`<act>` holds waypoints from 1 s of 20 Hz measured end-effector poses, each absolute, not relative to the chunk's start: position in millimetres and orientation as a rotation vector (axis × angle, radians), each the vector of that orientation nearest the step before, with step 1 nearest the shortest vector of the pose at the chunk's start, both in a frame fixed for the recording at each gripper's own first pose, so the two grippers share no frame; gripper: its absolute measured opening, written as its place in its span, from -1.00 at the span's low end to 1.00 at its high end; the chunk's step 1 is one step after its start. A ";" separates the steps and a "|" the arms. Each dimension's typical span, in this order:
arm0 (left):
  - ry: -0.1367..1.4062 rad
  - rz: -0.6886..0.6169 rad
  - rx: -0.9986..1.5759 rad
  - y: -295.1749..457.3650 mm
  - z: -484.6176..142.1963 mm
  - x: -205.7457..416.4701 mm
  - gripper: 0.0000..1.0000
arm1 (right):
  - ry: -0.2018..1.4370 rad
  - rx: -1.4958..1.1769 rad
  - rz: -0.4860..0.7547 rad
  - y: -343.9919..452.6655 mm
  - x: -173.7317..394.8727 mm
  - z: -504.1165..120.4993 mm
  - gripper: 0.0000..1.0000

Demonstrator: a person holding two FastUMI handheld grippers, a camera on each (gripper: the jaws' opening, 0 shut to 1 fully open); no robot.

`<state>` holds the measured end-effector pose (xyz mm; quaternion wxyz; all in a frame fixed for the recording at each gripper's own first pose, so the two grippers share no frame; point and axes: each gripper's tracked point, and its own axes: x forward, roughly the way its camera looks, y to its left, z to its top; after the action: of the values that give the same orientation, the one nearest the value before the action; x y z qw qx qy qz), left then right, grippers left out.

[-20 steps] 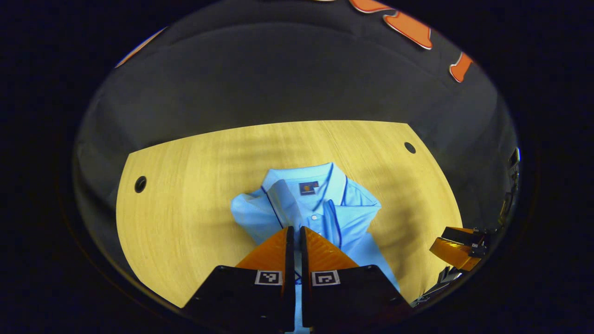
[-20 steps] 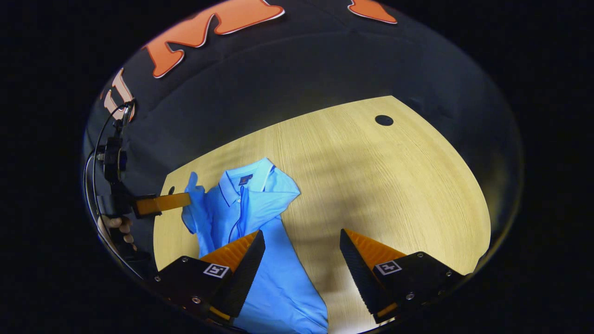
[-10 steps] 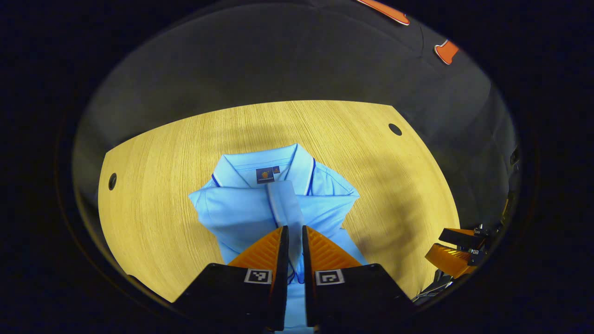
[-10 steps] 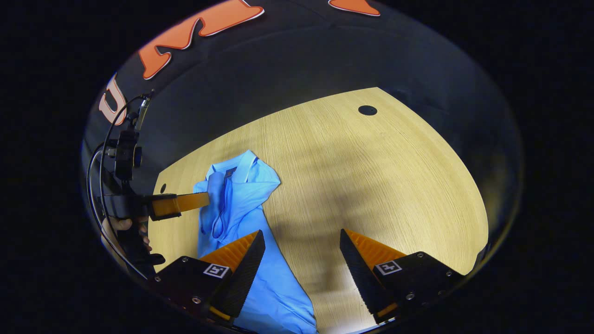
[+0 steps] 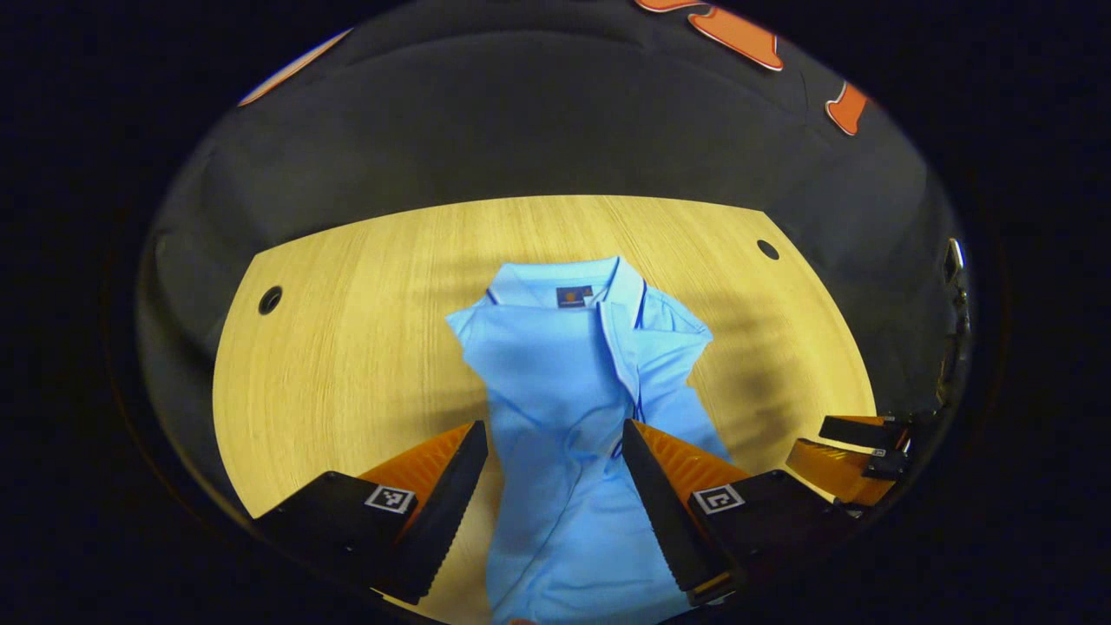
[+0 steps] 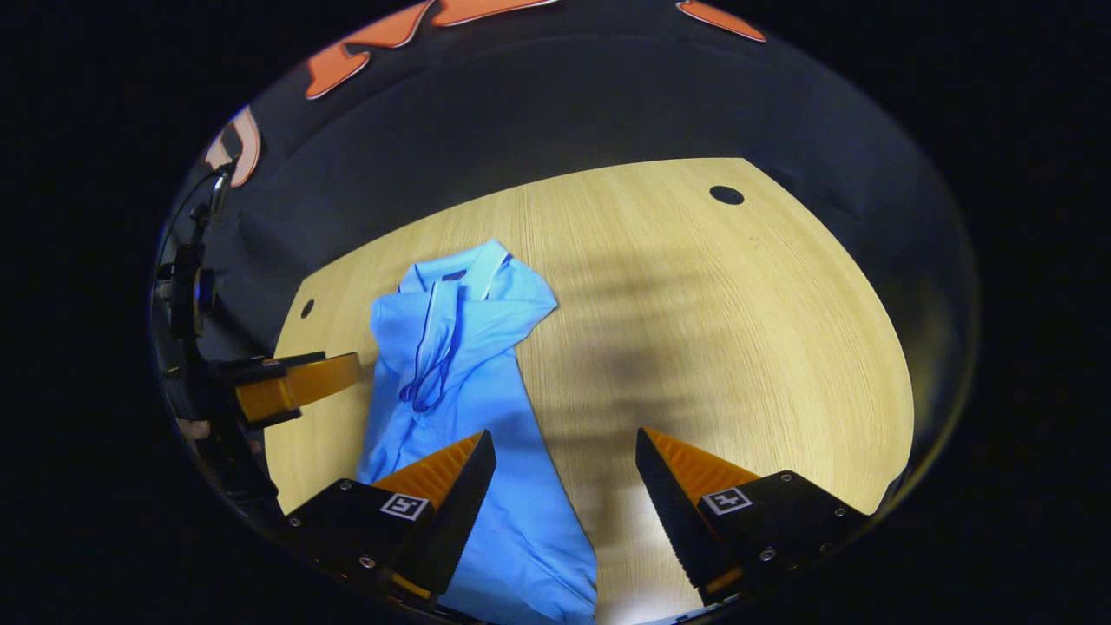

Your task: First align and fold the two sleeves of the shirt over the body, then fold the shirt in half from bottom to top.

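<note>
Since half a second ago the left hand-held gripper (image 5: 554,451) has let go of the sleeve it pinched and spread its jaws wide; in the left gripper view it hovers empty over the blue shirt (image 5: 577,391), which lies collar-far on the worktop (image 5: 347,347). Both sleeves (image 5: 529,347) now lie across the body, so the release likely marks the sleeve step done. The shirt's hem is cut off at the bottom. The right hand-held gripper shows at the right edge.

In the right gripper view the right hand-held gripper (image 6: 564,469) stands wide open, empty, over the shirt's (image 6: 460,347) lower right edge, perhaps readying the bottom fold. The hem is again out of sight.
</note>
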<state>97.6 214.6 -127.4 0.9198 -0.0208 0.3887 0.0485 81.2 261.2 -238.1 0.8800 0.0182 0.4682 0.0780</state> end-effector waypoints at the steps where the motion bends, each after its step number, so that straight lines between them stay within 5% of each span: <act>1: 0.804 0.105 -0.052 218.5 -128.0 79.8 1.00 | 0.984 0.030 0.166 264.4 73.8 -239.9 0.97; 11: 0.956 0.127 -0.093 233.5 -220.5 -83.9 1.00 | 1.120 -0.113 0.072 247.3 -65.5 -291.9 0.99; 20: 1.055 0.137 -0.128 220.0 -266.0 -154.2 1.00 | 1.261 -0.212 0.029 242.0 -172.6 -332.4 0.99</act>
<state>-154.2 220.0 -266.0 0.8597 -0.0612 0.5028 0.0653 -172.6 242.0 -332.4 0.8025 -0.0989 0.5882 0.0136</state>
